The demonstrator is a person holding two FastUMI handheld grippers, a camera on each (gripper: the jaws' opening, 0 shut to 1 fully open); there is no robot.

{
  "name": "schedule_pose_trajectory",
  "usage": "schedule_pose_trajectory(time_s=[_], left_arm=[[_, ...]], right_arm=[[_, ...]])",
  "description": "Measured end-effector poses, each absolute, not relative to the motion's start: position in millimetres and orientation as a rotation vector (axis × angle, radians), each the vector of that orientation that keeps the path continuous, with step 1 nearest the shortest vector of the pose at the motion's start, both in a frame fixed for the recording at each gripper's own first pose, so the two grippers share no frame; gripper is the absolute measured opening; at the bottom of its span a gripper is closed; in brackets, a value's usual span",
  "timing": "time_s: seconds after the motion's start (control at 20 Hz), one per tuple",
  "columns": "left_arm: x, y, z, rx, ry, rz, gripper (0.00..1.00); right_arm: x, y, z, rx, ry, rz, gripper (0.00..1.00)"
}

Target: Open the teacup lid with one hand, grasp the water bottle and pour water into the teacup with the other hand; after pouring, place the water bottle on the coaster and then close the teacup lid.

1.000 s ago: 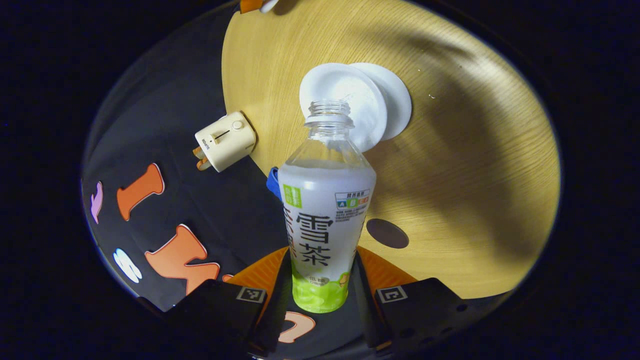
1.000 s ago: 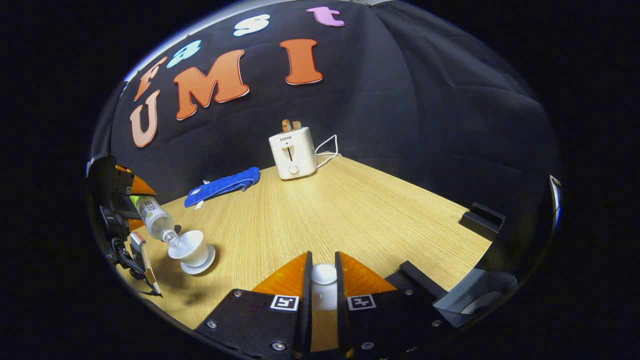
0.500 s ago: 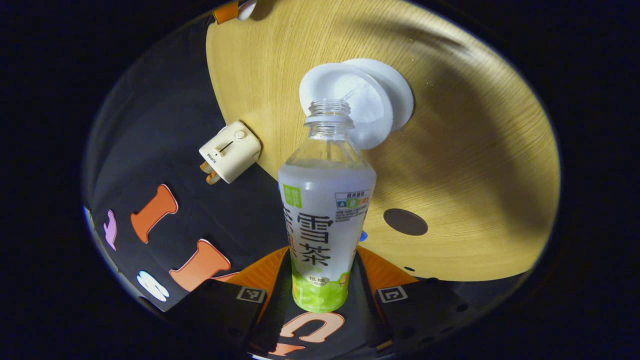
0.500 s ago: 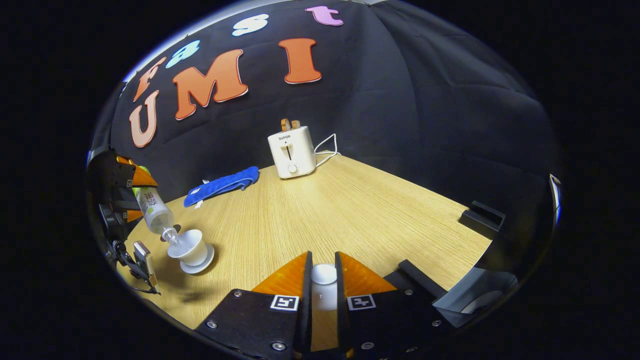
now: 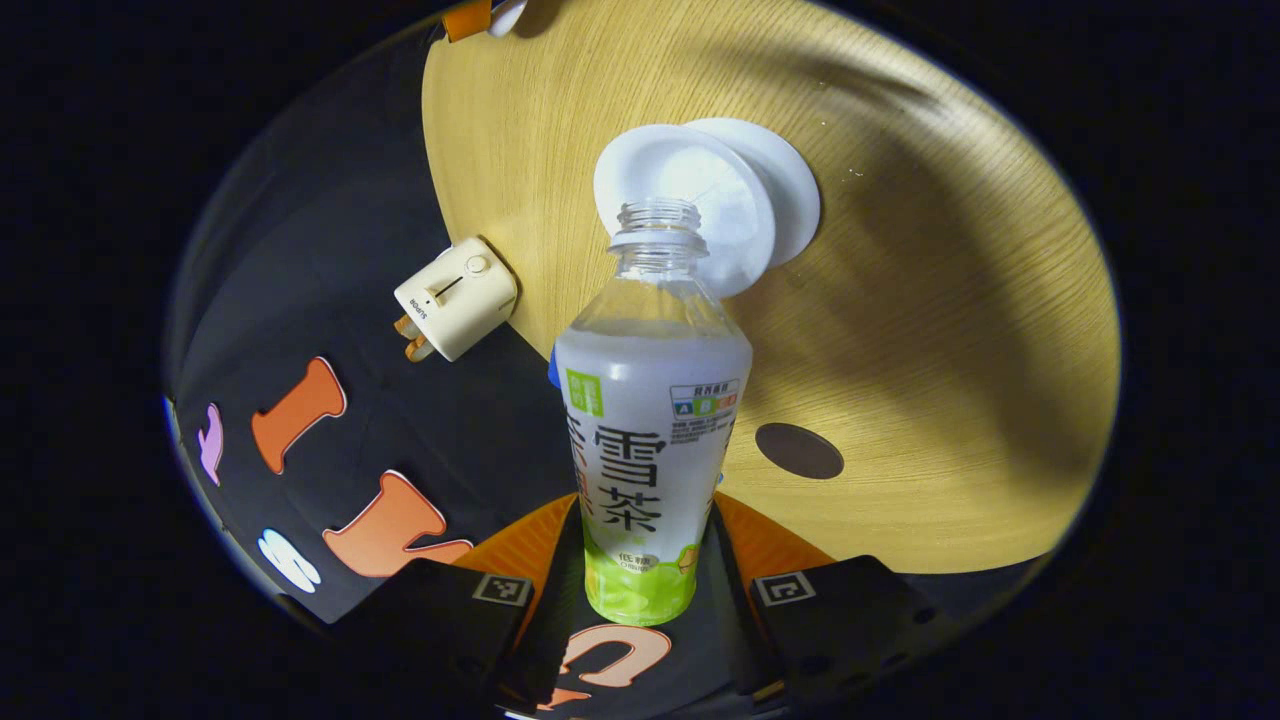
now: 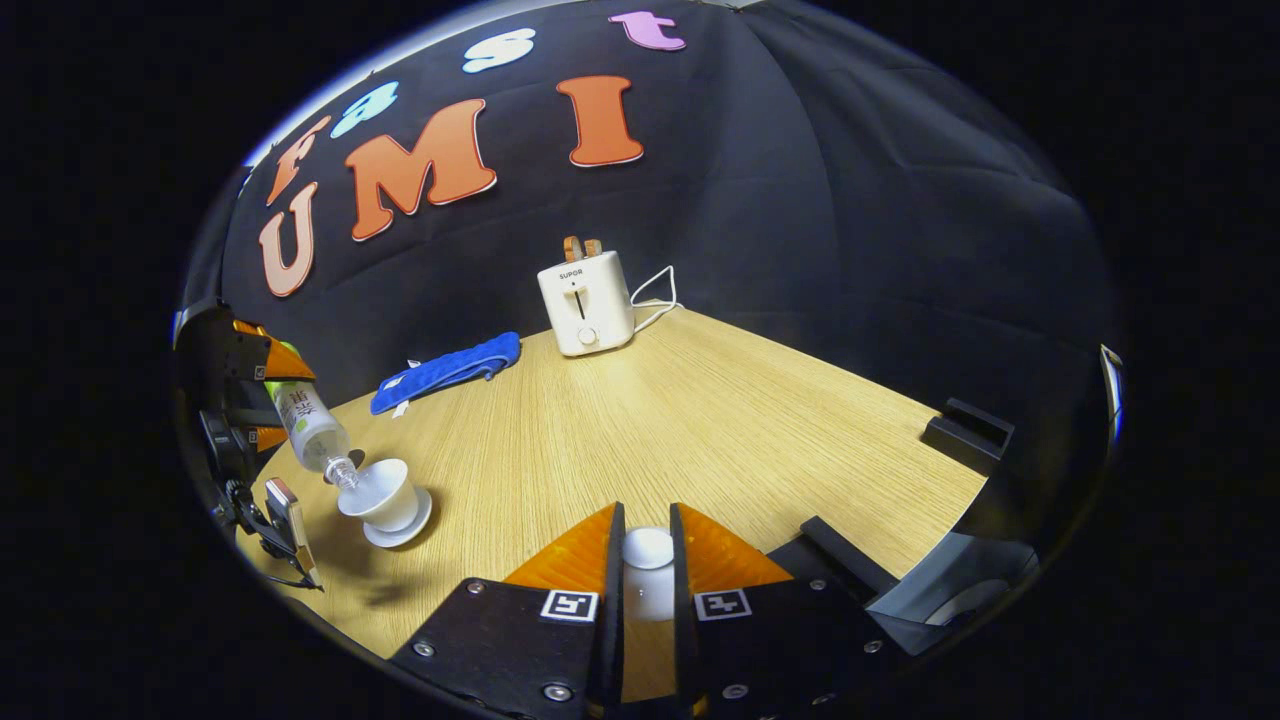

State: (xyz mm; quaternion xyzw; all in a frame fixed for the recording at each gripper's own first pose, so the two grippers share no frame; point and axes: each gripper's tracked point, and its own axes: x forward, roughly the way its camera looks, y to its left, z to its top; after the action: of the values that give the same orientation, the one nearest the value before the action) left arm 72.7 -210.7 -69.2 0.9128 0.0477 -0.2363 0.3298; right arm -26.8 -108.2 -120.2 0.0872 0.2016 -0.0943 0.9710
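My left gripper [image 5: 648,575] is shut on the water bottle [image 5: 650,430], a clear uncapped bottle with a white and green label. The bottle is tipped mouth-down over the open white teacup [image 5: 690,210], which sits on its white saucer [image 5: 790,190]. In the right gripper view the same bottle [image 6: 305,425] leans over the teacup [image 6: 380,492] at the far left, held by the left gripper [image 6: 262,385]. My right gripper [image 6: 645,560] is shut on the white teacup lid [image 6: 647,549], held above the table's near side. A dark round coaster [image 5: 798,451] lies on the wood close to the bottle.
A white toaster [image 6: 585,303] with its cord stands at the back of the wooden table [image 6: 720,420]. A blue cloth [image 6: 447,369] lies near the back left edge. Dark blocks [image 6: 965,430] sit at the table's right edge.
The left gripper view has shifted a little: the bottle's tilt over the cup wavered steeper and then eased back slightly. The right gripper and lid have stayed still.
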Motion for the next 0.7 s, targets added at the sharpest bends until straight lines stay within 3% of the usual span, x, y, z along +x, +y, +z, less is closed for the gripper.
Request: schedule_pose_trajectory(time_s=[0.2, 0.4, 0.7], left_arm=[[75.2, -209.4, -74.7, 2.312, 0.138, -0.633, 0.64], [60.9, -198.3, -93.5, 2.097, 0.204, -0.700, 0.63], [63.2, -180.0, -120.1, 1.776, 0.260, -0.690, 0.63]], right_arm=[[-26.6, -107.9, -120.2, 0.170, 0.407, -0.186, 0.21], [-27.3, -101.6, -119.9, 0.156, 0.415, -0.169, 0.21], [-21.9, -93.4, -110.9, 0.129, 0.403, -0.165, 0.21]])
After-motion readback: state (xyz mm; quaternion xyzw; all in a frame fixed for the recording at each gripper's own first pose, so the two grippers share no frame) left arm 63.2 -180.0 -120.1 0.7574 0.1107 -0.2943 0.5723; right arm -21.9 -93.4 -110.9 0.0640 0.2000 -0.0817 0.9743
